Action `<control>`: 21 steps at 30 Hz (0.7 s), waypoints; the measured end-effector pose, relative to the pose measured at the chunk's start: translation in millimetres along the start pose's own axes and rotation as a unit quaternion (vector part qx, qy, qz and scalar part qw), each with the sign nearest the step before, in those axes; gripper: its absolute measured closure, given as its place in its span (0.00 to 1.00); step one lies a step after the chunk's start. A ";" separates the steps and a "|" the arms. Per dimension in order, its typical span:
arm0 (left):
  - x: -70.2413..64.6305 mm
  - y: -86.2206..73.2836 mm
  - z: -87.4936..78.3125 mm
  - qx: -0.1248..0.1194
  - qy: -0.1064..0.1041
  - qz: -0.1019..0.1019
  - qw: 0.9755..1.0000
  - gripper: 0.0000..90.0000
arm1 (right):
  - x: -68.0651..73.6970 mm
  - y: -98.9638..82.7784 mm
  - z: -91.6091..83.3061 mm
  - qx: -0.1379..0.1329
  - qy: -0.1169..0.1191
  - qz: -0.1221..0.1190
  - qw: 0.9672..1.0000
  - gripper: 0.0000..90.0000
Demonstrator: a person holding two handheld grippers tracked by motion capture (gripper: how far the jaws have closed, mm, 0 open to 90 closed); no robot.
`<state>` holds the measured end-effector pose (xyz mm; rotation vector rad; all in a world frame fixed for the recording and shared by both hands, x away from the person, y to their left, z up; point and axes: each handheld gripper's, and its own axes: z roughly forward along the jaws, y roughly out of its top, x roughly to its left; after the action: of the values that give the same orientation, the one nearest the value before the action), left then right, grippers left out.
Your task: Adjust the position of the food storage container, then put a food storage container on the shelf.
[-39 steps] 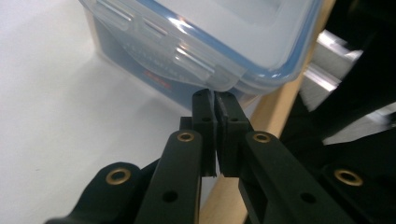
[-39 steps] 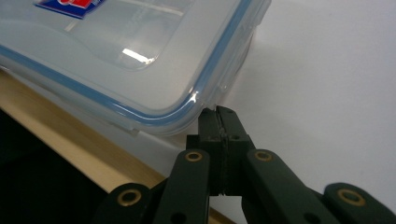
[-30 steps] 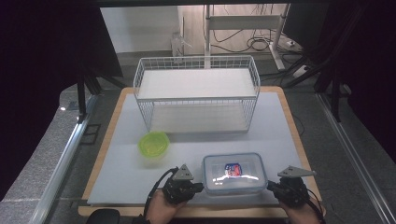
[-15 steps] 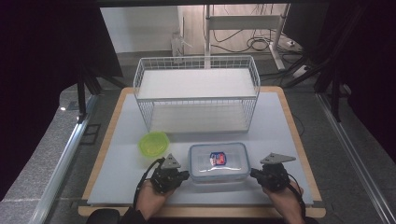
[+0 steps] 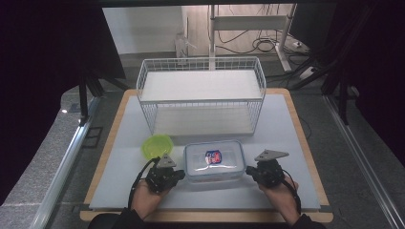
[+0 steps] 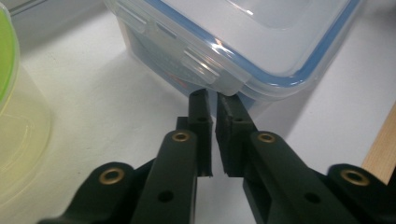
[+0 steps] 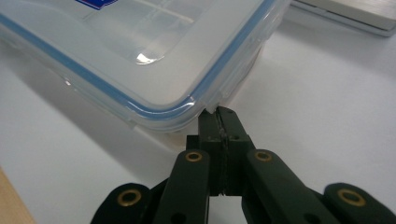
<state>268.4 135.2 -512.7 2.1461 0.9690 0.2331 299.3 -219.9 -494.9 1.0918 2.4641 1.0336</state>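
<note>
The clear lidded box (image 5: pixel 214 161) sat at lower centre of the high view, a blue-and-red packet inside. The left gripper (image 5: pixel 173 174), jaws just parting slightly on nothing, and the closed right gripper (image 5: pixel 252 171) touched its ends. An empty green bowl (image 5: pixel 156 145) stood left; an empty wire rack (image 5: pixel 200 95) stood behind.

Overhead forward-down; tool cameras beside container (image 5: pixel 214 161)
</note>
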 end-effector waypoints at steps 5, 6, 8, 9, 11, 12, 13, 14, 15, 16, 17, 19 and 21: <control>1.1 -5.6 -11.0 -0.006 0.017 0.012 1.000 0.85 | -2.4 -2.4 -9.4 -0.008 0.002 -0.003 1.000 0.93; 1.8 -7.7 -13.7 -0.008 0.023 0.013 1.000 0.85 | -2.4 -2.4 -9.4 -0.008 0.002 -0.003 1.000 0.93; 3.4 -12.1 -20.2 -0.018 0.028 0.011 0.999 0.71 | -4.3 -5.9 -15.0 -0.009 -0.003 -0.011 1.000 0.86; 3.7 -13.8 -22.6 -0.022 0.029 0.012 0.999 0.71 | -4.3 -5.9 -15.0 -0.009 -0.003 -0.011 1.000 0.86; 3.3 -19.0 -28.7 -0.038 0.036 0.017 0.998 0.59 | -5.1 -8.6 -17.9 -0.004 -0.006 -0.016 1.000 0.79; 3.4 -22.7 -31.8 -0.048 0.039 0.026 0.998 0.53 | -5.8 -9.7 -18.9 -0.004 -0.008 -0.021 1.000 0.75; 3.5 -24.7 -33.3 -0.051 0.041 0.029 0.997 0.46 | -6.7 -11.4 -20.6 -0.002 -0.010 -0.024 1.000 0.70; 3.7 -27.2 -35.0 -0.053 0.042 0.030 0.997 0.35 | -9.2 -13.5 -22.4 -0.006 -0.014 -0.021 1.000 0.65; 4.0 -28.3 -35.4 -0.055 0.041 0.030 0.997 0.35 | -9.2 -13.5 -22.4 -0.006 -0.014 -0.021 1.000 0.59; 4.7 -29.2 -35.4 -0.059 0.039 0.028 0.997 0.31 | -10.7 -13.8 -23.1 -0.007 -0.012 -0.018 1.000 0.56; 5.3 -28.9 -35.1 -0.059 0.035 0.027 0.997 0.26 | -12.8 -13.9 -23.8 -0.011 -0.008 -0.014 1.000 0.50; 5.5 -27.9 -34.1 -0.062 0.031 0.026 0.997 0.23 | -14.6 -13.7 -24.4 -0.017 -0.008 -0.011 1.000 0.41; 4.9 -27.2 -32.7 -0.062 0.027 0.028 0.997 0.19 | -15.6 -13.2 -25.3 -0.025 -0.006 -0.016 1.000 0.35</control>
<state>242.0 168.7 -509.7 2.0641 0.9024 0.3692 290.7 -250.2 -486.8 1.0375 2.4248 1.0694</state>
